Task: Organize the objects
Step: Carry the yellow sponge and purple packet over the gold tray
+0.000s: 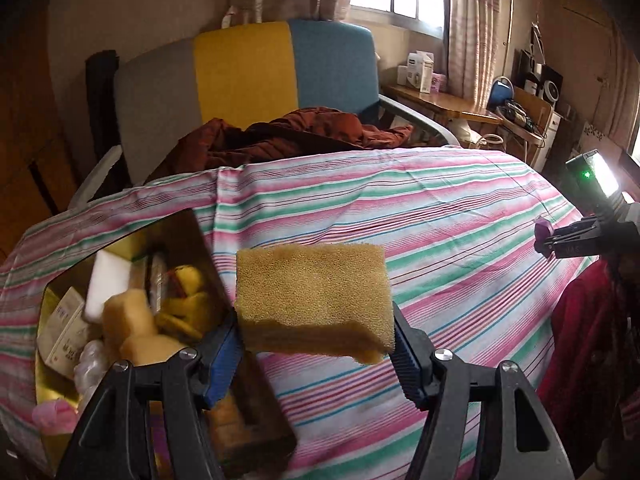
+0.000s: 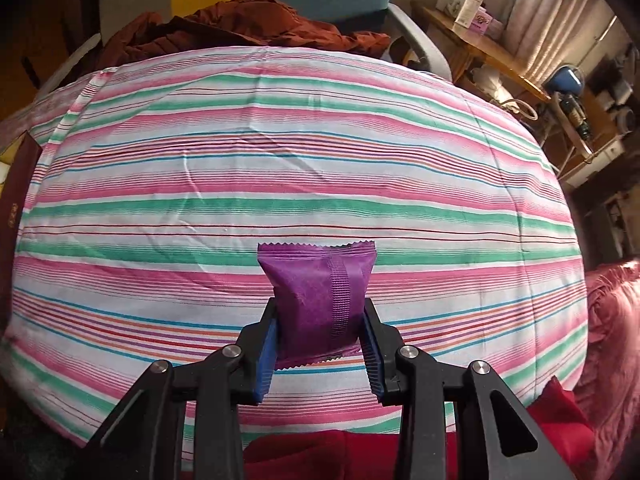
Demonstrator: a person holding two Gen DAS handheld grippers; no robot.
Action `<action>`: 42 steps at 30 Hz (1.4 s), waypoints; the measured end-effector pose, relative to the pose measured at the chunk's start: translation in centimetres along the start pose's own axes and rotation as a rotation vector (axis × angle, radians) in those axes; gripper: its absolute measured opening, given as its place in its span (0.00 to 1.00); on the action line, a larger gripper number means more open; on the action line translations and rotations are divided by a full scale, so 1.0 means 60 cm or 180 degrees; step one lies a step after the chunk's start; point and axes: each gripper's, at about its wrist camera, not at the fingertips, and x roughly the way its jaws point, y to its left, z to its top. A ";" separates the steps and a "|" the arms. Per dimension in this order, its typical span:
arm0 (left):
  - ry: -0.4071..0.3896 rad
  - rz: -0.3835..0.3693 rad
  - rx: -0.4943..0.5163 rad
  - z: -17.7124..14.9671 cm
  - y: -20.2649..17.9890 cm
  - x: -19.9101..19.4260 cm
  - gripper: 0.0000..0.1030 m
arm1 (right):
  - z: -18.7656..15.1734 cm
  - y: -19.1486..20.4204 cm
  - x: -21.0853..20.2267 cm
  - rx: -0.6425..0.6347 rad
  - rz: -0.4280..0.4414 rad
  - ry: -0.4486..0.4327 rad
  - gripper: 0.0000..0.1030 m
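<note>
My left gripper is shut on a tan sponge, held in the air over the striped cloth, just right of a gold tin box. The box holds several items: a white block, yellow sponges, a small carton. In the right wrist view, my right gripper is shut on a purple sachet above the striped cloth. The right gripper also shows at the right edge of the left wrist view, with a bit of purple at its tip.
An armchair with grey, yellow and blue panels stands behind the table, with a brown jacket on its seat. A wooden side table with boxes stands at the back right. Red fabric lies at the near edge.
</note>
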 end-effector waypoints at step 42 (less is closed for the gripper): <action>-0.0493 0.0498 -0.1811 -0.160 0.411 -0.205 0.65 | -0.009 0.493 -0.171 -0.1002 0.1687 -0.0978 0.36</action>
